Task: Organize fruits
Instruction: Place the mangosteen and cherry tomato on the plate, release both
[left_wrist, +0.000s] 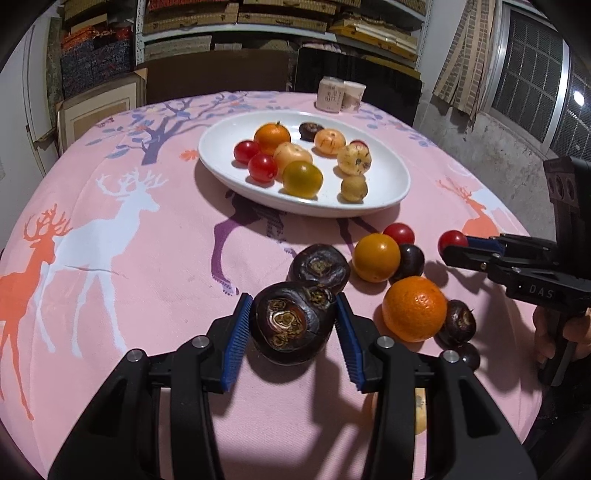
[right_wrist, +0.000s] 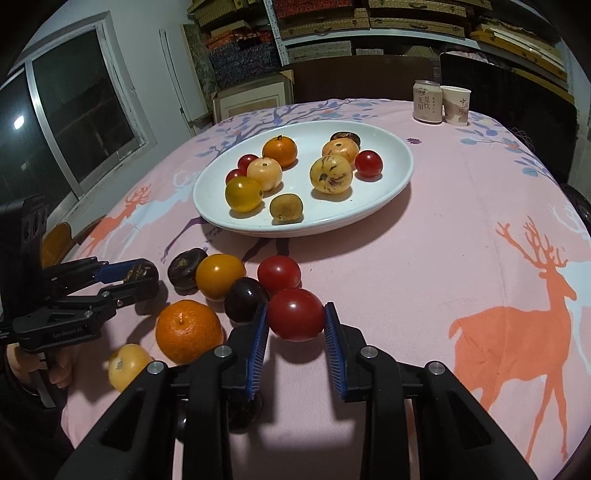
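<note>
Right gripper (right_wrist: 295, 325) pads clamp a red tomato (right_wrist: 295, 314) between them.

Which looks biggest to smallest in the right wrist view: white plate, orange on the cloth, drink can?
1. white plate, clearly largest.
2. orange on the cloth.
3. drink can.
The last two are unsure: the orange is much nearer the camera.

My left wrist view looks forward and down along its own fingers, close over the pink tablecloth (left_wrist: 122, 317), facing the white plate (left_wrist: 391, 192) and the shelves beyond. My right wrist view sits just as low and near, aimed the same way from the other side. Both share the plate (right_wrist: 399, 177), the loose fruit before it, and each catches the other gripper at its edge.
</note>
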